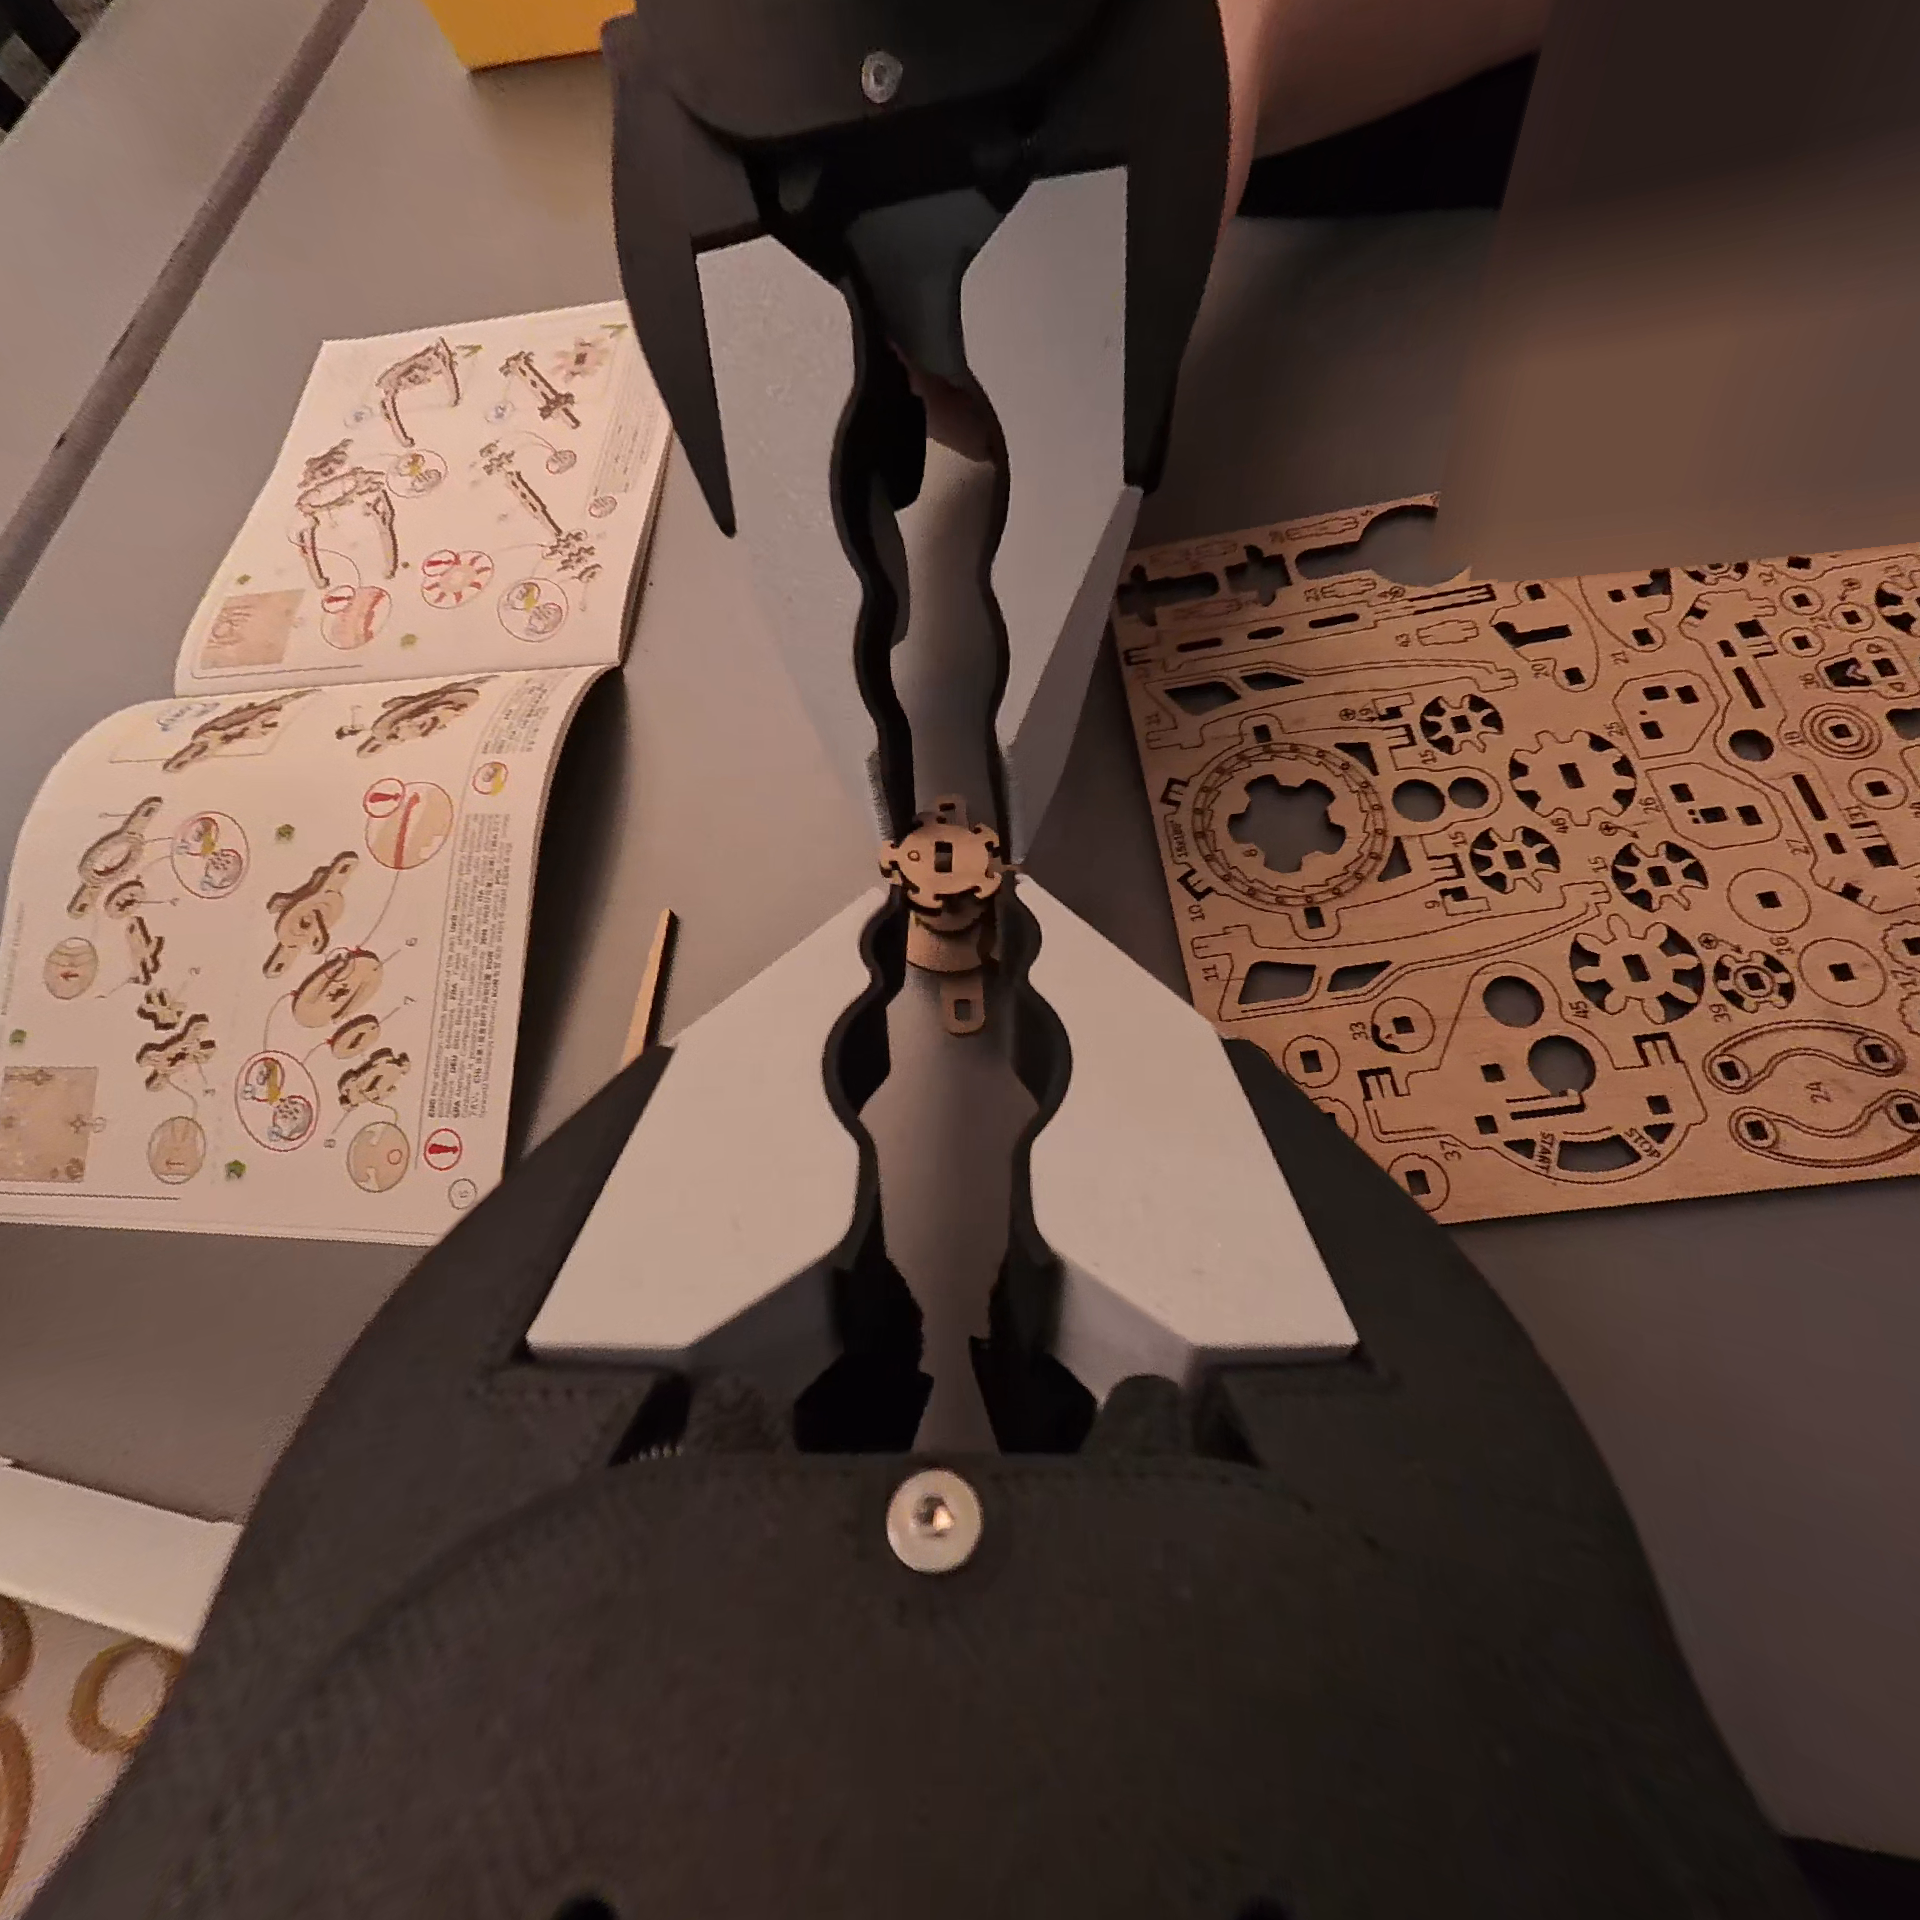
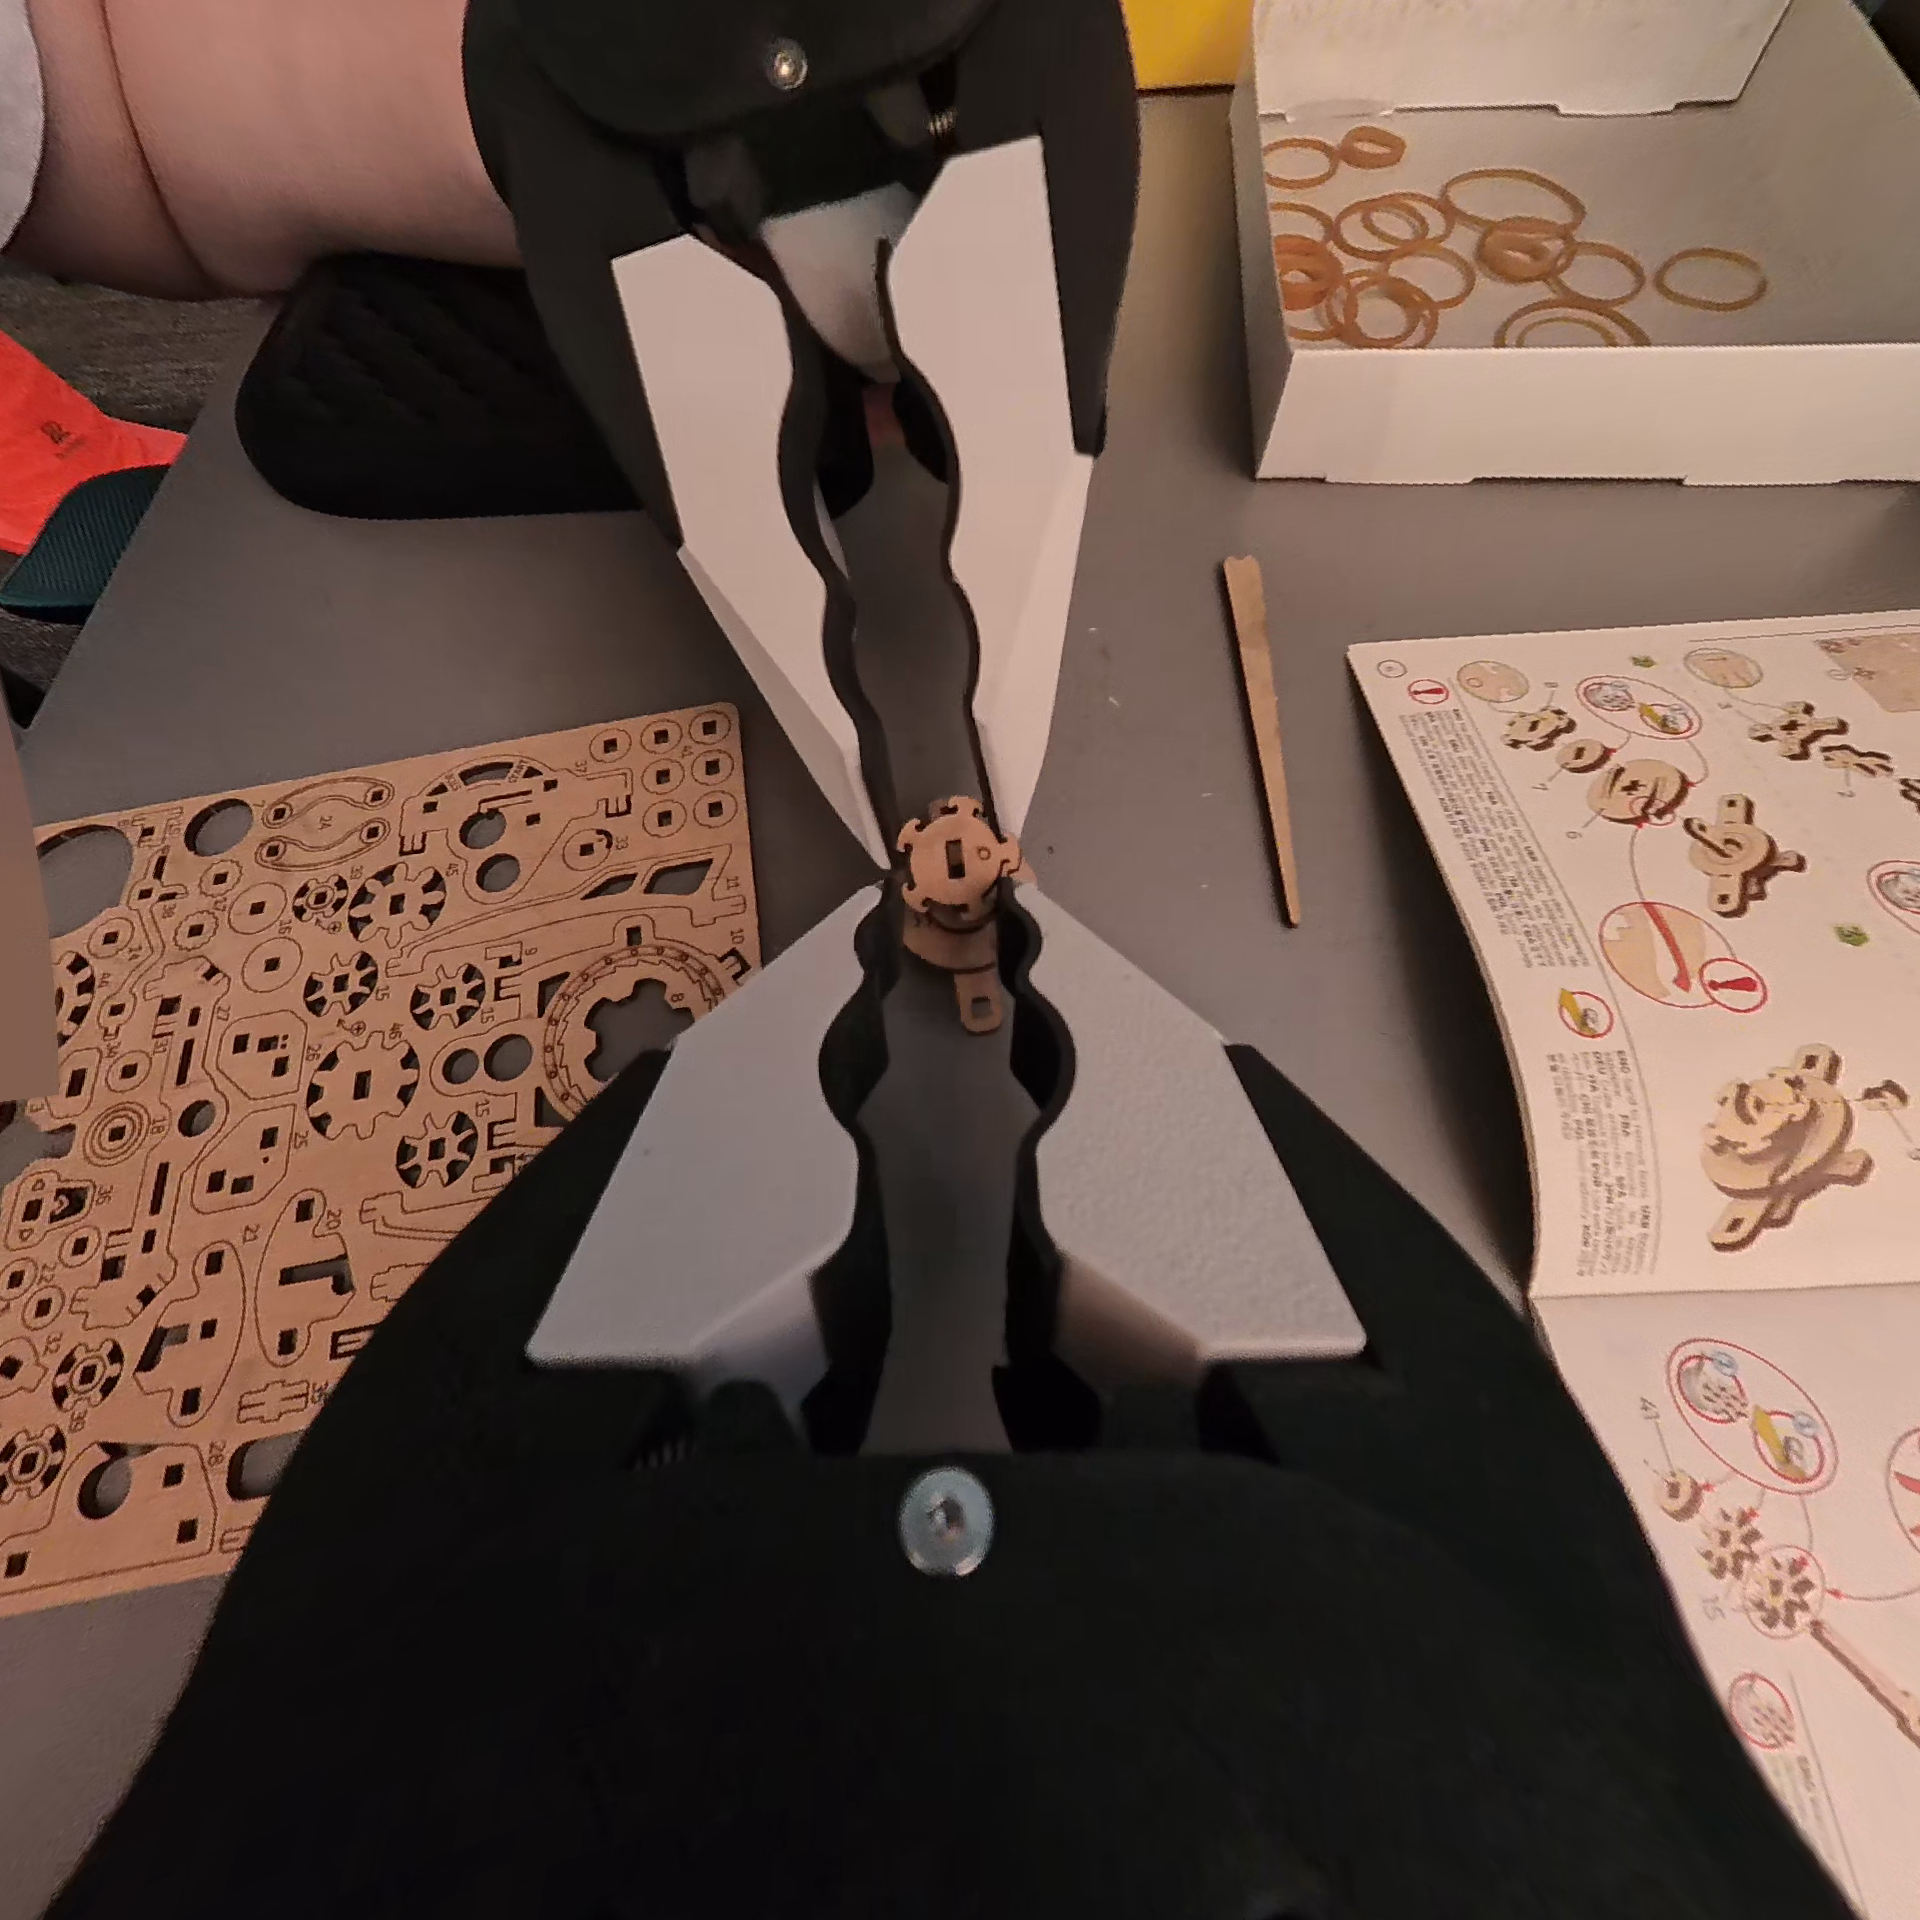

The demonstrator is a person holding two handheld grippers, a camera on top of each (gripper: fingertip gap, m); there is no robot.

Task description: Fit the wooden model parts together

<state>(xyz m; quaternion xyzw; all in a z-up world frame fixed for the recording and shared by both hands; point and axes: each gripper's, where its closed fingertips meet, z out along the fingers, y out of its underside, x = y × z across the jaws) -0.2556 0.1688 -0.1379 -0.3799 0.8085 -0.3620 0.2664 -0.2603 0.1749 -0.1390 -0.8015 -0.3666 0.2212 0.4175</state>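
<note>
A small wooden assembly [image 1: 943,868], a notched gear disc on a short stacked shaft with a slotted tab at its lower end, hangs above the grey table between both grippers. My left gripper [image 1: 940,902] comes from the bottom of the left wrist view and is shut on it. My right gripper [image 1: 940,823] comes from the top and meets it tip to tip. In the right wrist view the assembly [image 2: 954,862] sits at the tips of my right gripper [image 2: 951,896], which is shut on it, with the left gripper [image 2: 940,821] opposite.
A laser-cut wooden parts sheet [image 1: 1558,852] [image 2: 312,1091] lies flat on one side. An open instruction booklet [image 1: 312,831] [image 2: 1714,987] lies on the other, with a wooden stick [image 2: 1262,738] beside it. A white box [image 2: 1558,416] holds rubber bands. A black pad [image 2: 416,416] lies behind. My two grippers' fingertips are within a few centimetres of each other.
</note>
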